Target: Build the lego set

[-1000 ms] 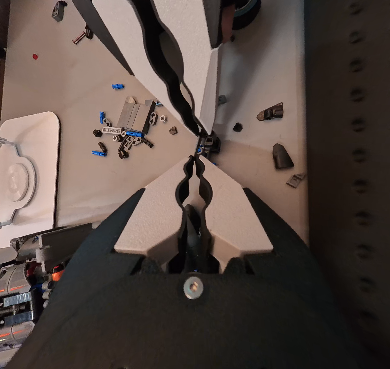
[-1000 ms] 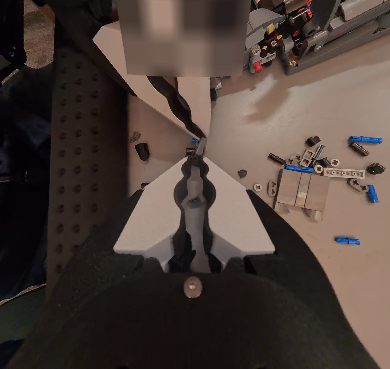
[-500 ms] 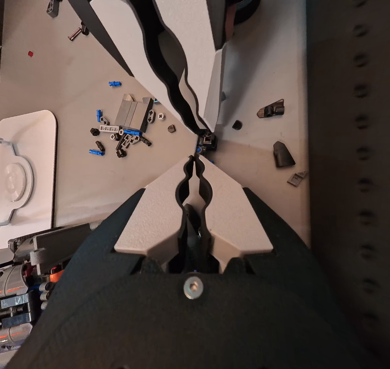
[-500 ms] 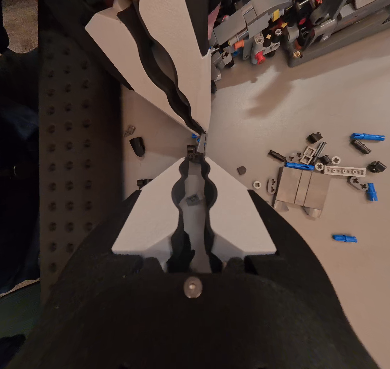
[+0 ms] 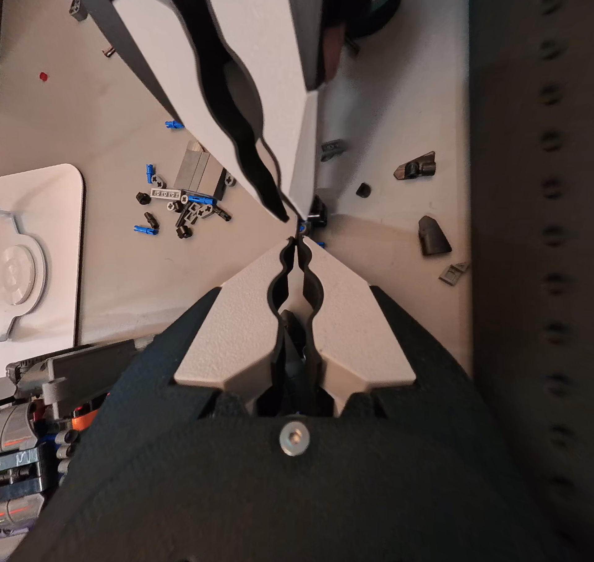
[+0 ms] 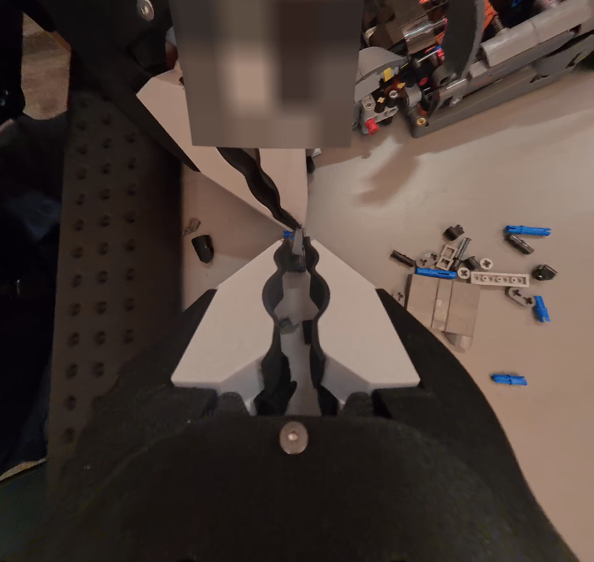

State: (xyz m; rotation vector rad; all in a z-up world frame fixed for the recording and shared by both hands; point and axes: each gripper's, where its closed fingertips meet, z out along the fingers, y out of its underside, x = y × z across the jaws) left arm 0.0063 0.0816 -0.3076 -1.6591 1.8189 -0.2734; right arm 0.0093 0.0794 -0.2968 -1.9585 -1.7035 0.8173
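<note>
The two grippers met tip to tip above the table (image 5: pixel 395 122). In the right wrist view, a small piece (image 6: pixel 297 247) sat between the right gripper's fingers (image 6: pixel 347 318). The left gripper (image 6: pixel 297 225) came down from ahead and touched it. To the right of the fingers lay a pile of loose parts (image 6: pixel 469 276). Far ahead and right stood the big model (image 6: pixel 450 74). To the left lay one curved part (image 6: pixel 203 247), near the table's edge.
</note>
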